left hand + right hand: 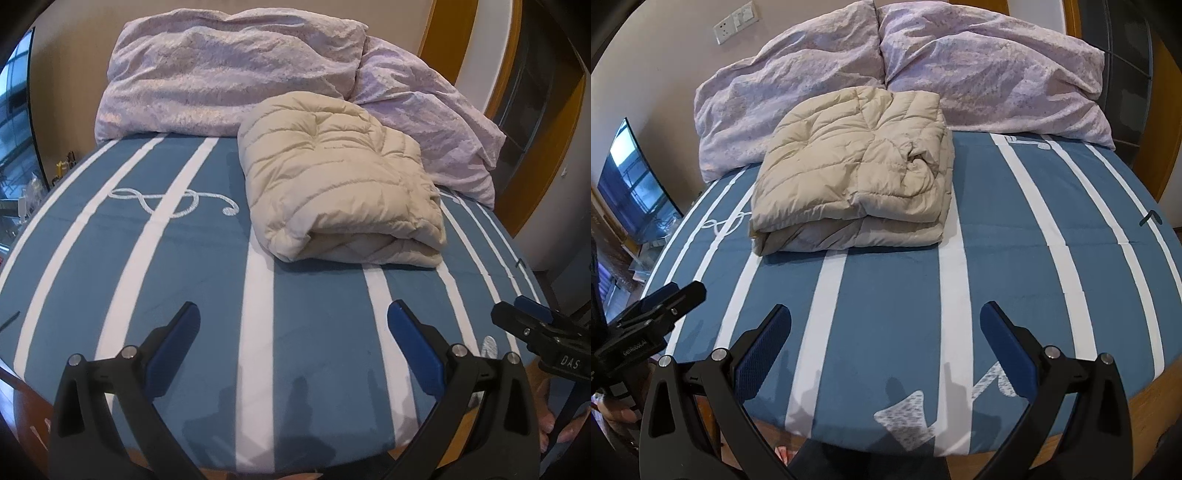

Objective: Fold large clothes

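A beige quilted puffer coat lies folded into a thick bundle on the blue bed sheet with white stripes, toward the head of the bed and just in front of two rumpled lilac pillows. From the right wrist view its back edge seems to touch the pillows.

The left gripper hovers over the foot of the bed with its fingers spread wide and nothing between them. The right gripper is the same: spread apart, empty, well short of the coat.

The coat looks light for its bulk, soft and springy, with a smooth shell that I would guess slides easily on itself. Puffed layers like these tend to spring open, so a pinch should probably take several layers at once, at the two near corners of the rolled front edge, where the stacked folds show.

The bundle is roughly rectangular. Its rolled, open-layered edge faces the foot of the bed and the grippers. Its long axis seems to run from foot to head, along the stripes, though the fisheye bend makes that uncertain.
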Action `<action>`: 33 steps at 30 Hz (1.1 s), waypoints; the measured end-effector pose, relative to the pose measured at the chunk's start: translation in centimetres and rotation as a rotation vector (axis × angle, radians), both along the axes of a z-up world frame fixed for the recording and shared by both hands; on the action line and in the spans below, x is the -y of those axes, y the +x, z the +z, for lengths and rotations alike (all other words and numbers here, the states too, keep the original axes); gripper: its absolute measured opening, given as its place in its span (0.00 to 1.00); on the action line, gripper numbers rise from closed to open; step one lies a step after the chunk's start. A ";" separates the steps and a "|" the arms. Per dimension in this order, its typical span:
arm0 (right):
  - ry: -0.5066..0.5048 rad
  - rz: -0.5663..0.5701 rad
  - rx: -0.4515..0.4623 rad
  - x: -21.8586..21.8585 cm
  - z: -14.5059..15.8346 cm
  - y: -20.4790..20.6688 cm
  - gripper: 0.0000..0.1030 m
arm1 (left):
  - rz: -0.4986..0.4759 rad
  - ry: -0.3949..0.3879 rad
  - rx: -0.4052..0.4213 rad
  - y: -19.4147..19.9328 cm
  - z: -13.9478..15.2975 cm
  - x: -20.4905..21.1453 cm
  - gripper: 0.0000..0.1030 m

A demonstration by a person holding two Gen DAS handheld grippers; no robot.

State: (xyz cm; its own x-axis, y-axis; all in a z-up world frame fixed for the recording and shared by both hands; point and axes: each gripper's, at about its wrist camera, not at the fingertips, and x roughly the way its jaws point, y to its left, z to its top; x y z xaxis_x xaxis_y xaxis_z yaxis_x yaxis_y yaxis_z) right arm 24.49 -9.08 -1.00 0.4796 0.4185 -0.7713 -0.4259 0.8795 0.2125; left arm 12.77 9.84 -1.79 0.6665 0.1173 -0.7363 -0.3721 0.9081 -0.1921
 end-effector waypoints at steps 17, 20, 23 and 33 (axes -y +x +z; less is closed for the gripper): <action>0.019 0.018 0.013 0.7 1.7 -1.0 0.99 | -0.038 -0.031 0.016 -1.2 1.6 1.3 0.98; 0.021 0.018 0.016 0.7 1.8 -1.2 0.99 | -0.040 -0.042 0.016 -1.4 1.7 1.3 0.98; 0.027 0.022 0.018 0.8 2.2 -1.4 0.99 | -0.045 -0.050 0.020 -1.6 1.9 1.4 0.98; 0.031 0.038 0.016 0.7 2.9 -2.0 0.99 | -0.059 -0.072 0.031 -2.0 2.6 1.5 0.98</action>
